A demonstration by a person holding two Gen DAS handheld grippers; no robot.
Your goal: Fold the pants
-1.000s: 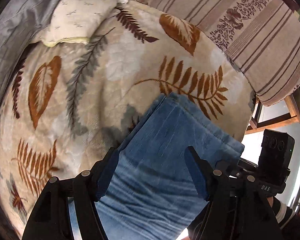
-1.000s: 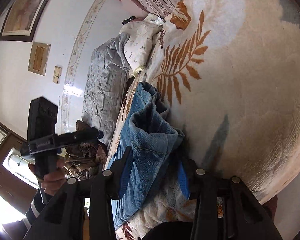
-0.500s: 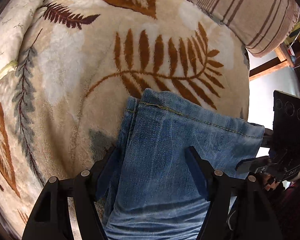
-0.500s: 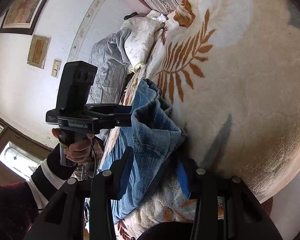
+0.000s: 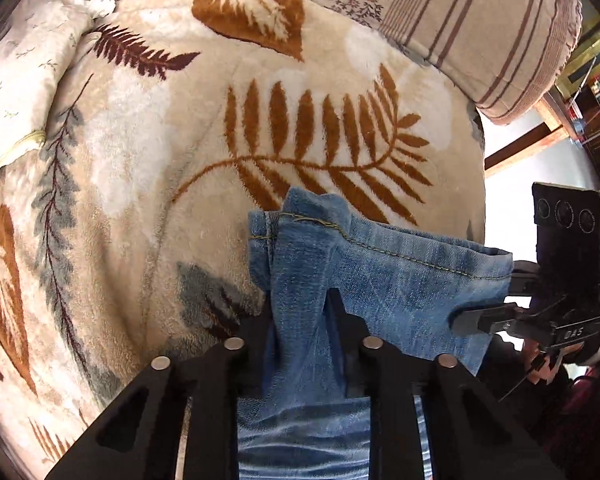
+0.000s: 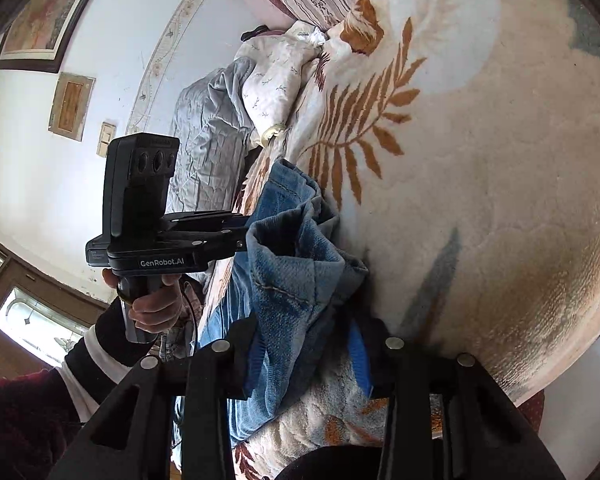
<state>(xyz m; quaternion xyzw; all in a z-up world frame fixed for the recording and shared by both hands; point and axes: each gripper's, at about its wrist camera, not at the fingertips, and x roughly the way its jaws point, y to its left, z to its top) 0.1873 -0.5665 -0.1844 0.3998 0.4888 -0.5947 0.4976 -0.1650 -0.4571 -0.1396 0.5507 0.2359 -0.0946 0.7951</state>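
Note:
The blue denim pants (image 5: 384,276) lie on a cream blanket with fern leaves (image 5: 160,152). My left gripper (image 5: 300,320) is shut on a pinch of the hem's left part; the cloth bunches between its fingers. It shows in the right wrist view (image 6: 236,240) at the hem's left corner. My right gripper (image 6: 304,344) is shut on the pants' hem (image 6: 296,264) at the bed's edge, and in the left wrist view (image 5: 476,320) it holds the hem's right corner.
A striped cushion (image 5: 440,8) lies at the back. A pale floral pillow (image 5: 24,64) and a grey quilt (image 6: 208,136) lie to the left. The bed's edge (image 5: 478,200) drops off at the right, with a wooden frame (image 5: 540,144) beyond.
My left gripper has closed from wide open onto the hem and bunched the denim. It moved along the bed toward the right gripper. The right gripper stayed on the hem.

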